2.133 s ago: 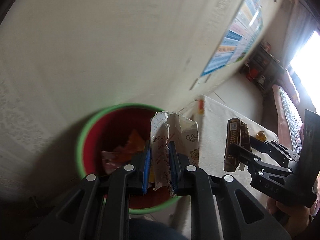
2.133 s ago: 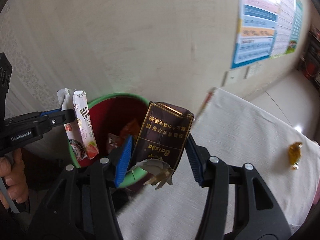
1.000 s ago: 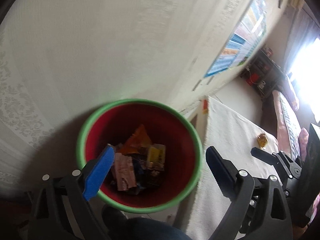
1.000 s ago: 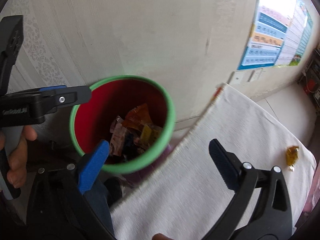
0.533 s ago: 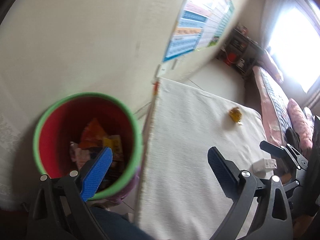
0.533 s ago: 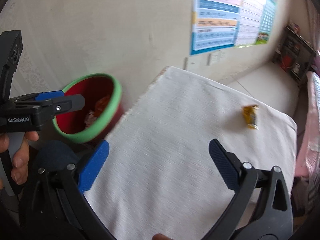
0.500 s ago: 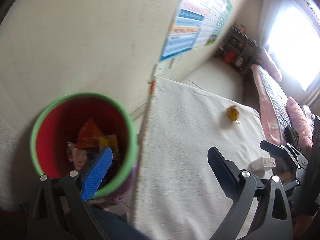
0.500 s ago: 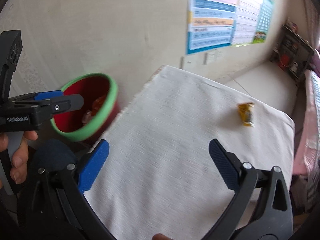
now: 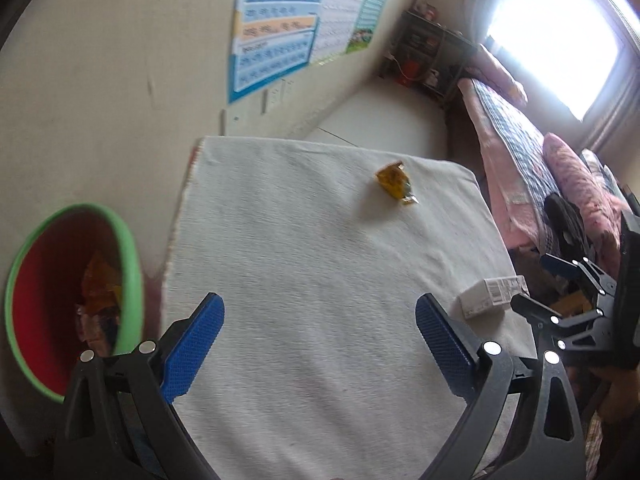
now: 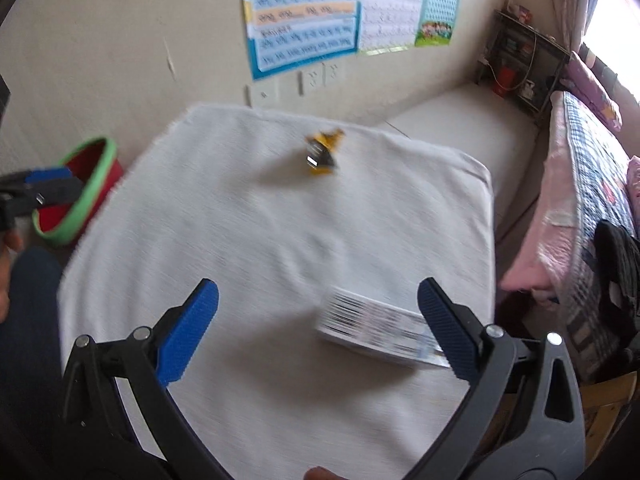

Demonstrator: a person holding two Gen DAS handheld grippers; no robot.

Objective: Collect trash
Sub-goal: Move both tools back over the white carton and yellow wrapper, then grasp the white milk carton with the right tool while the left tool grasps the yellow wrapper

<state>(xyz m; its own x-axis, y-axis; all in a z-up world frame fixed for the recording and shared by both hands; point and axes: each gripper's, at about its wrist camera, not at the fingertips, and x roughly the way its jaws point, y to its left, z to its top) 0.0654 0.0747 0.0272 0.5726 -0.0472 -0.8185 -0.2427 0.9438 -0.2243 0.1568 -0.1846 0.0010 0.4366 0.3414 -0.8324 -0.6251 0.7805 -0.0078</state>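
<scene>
The left gripper [image 9: 320, 328] has its blue fingers [image 9: 192, 344] spread wide, and there is nothing between them. It hangs over the near part of a table [image 9: 304, 264] covered with a white cloth. The right gripper [image 10: 320, 328] has its fingers wide apart too, and it holds nothing.

A yellow wrapper [image 9: 395, 182] lies on the cloth near the far edge of the table, well apart from both grippers. A small white box [image 9: 490, 296] with a bar code lies close to the right edge. In the right wrist view the box [image 10: 380, 334] sits just beside the right finger, but it looks blurry.

A red bin [image 9: 60, 300] with a green rim stands by the left edge of the table, next to the wall. It has wrappers [image 9: 98, 296] inside. A blue poster [image 9: 276, 36] hangs on the wall behind the table.
</scene>
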